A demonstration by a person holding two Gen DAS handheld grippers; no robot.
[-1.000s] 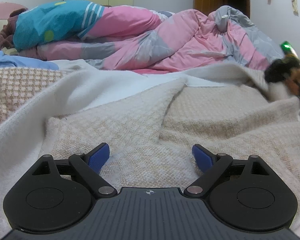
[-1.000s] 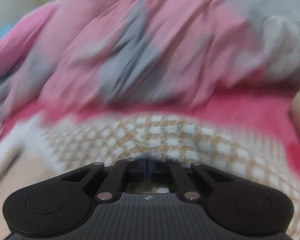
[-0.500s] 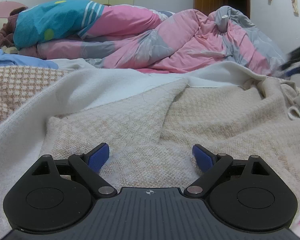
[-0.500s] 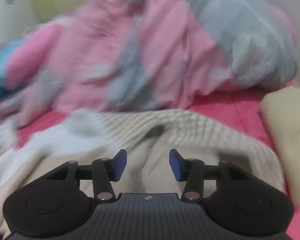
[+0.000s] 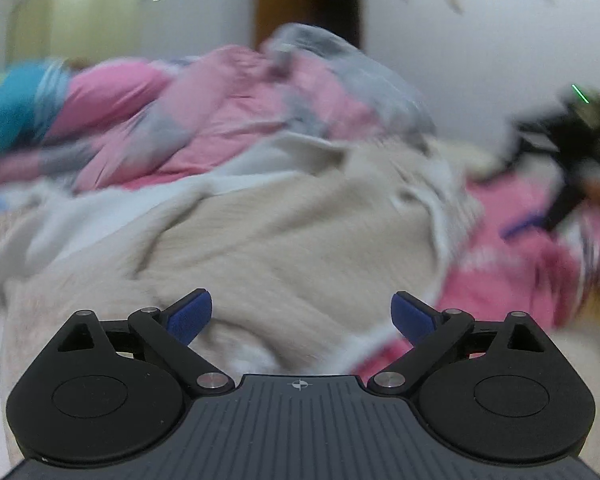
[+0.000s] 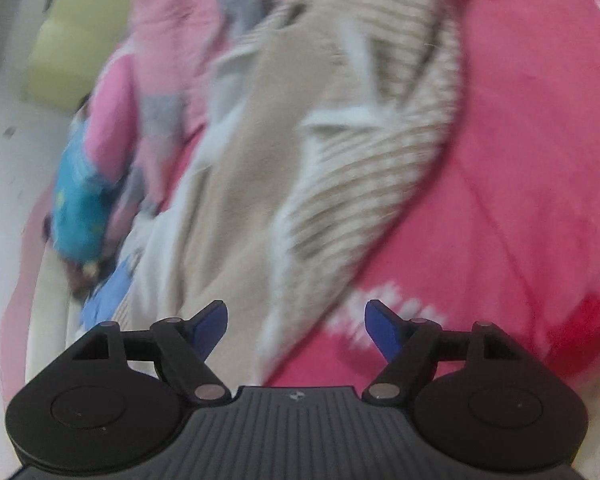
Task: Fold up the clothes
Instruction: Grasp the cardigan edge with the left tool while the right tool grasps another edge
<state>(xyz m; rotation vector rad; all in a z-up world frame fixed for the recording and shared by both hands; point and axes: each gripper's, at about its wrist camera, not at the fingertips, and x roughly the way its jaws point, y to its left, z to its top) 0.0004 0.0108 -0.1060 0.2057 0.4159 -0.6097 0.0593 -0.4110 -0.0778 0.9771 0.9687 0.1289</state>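
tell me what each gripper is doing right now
left gripper: open, holding nothing
right gripper: opening, nothing between its fingers

Beige garments you see: one [image 5: 284, 240]
Pink quilts: one [image 5: 204, 120]
Grippers you hold: two [image 5: 301, 314] [image 6: 296, 330]
Doors: one [image 5: 308, 4]

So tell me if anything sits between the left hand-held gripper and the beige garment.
Nothing visible does. The left hand-held gripper stands open directly over the beige garment, with only its knit fabric ahead of the blue pads. The pink quilt lies beyond it. The picture is motion-blurred.
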